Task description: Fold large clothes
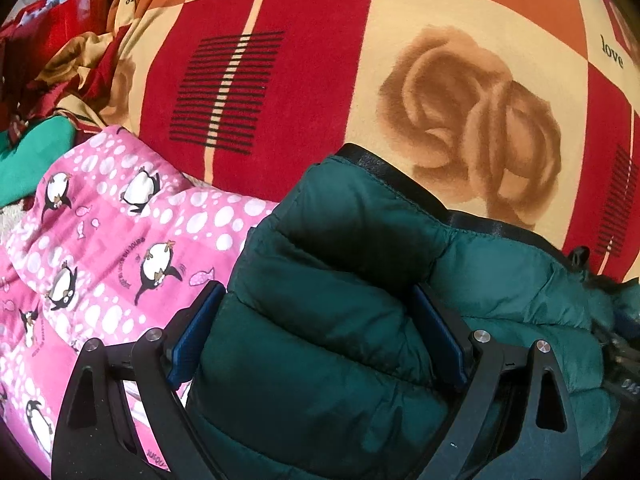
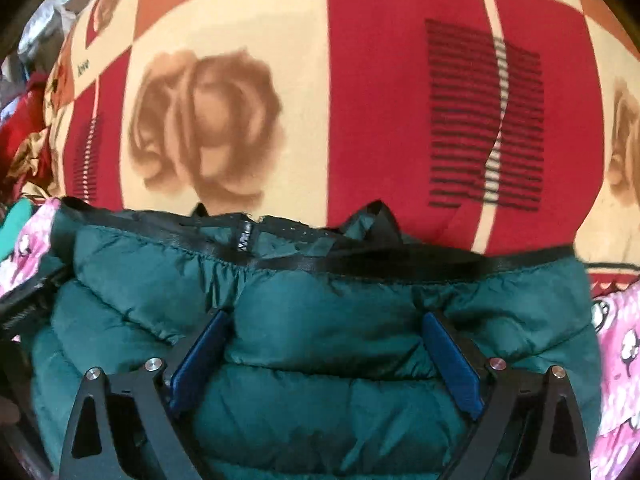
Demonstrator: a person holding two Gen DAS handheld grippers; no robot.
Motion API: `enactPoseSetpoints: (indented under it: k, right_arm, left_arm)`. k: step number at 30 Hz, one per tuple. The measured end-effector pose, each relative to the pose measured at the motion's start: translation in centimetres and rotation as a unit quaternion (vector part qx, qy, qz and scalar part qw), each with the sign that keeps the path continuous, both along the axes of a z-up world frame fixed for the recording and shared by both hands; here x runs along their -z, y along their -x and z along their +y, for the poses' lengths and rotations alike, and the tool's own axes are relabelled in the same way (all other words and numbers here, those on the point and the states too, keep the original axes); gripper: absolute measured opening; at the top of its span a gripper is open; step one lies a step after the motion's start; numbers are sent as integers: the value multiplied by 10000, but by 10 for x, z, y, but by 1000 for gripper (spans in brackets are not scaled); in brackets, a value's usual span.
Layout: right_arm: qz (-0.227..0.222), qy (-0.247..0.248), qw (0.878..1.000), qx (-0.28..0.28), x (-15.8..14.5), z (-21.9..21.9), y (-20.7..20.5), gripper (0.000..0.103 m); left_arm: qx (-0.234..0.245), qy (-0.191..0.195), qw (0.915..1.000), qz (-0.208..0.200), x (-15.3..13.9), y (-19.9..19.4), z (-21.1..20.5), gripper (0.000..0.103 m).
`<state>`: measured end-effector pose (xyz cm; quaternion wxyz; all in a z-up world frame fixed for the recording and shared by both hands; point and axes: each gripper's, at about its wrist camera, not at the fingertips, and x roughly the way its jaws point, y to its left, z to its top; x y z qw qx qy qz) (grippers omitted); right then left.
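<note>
On the near edge of a red-and-cream rose-print blanket lies the dark green puffer jacket, long axis left-right, black-trimmed edge facing far. Pink penguin quilt flanks it. Left gripper and right gripper spread wide, straddling puffy folds, not clamped.

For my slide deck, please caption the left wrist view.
Left gripper straddles a dark green puffer jacket, jaws wide, beside a pink penguin-print quilt on a rose-patterned blanket.

Left tool and right tool (both angled downward) gape wide.
</note>
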<state>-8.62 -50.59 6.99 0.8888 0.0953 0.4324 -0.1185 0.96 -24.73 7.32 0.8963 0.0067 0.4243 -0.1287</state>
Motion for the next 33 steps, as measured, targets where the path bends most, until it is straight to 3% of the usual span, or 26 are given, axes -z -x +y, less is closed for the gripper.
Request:
enactPoseSetpoints:
  k: [6,12,16,20,23,25,33]
  right_arm:
    - [70,-1,10000,59,14,-1,-8,100]
    - [-278,-245,9993,102,-19,-13,20,100]
    - [-317,174,9988,319,-30,-35,44,100]
    - [-79,398,9966,719,-15,-69,55,100]
    - [-51,-93,9960,888,9,-81,59,101]
    - [-143,-126,9953,948,15,-82,58,103]
    - [-88,-110,9954,952,10,-71,54,103]
  left_arm:
    - [-19,-163,9998,-133,1,3,-5,93]
    - [-10,-123,9998,-151,1,5,-6,93]
    - [-10,-122,9998,-159,2,5,-5,93]
    - [-22,-103,9998,-168,2,4,-4,94]
    - [-35,-93,9998,-166,3,3,-4,95]
    - [-45,-110,9998,-185,3,3,-4,95]
    - [-26,-36,9999,-133,-1,6,-1,95]
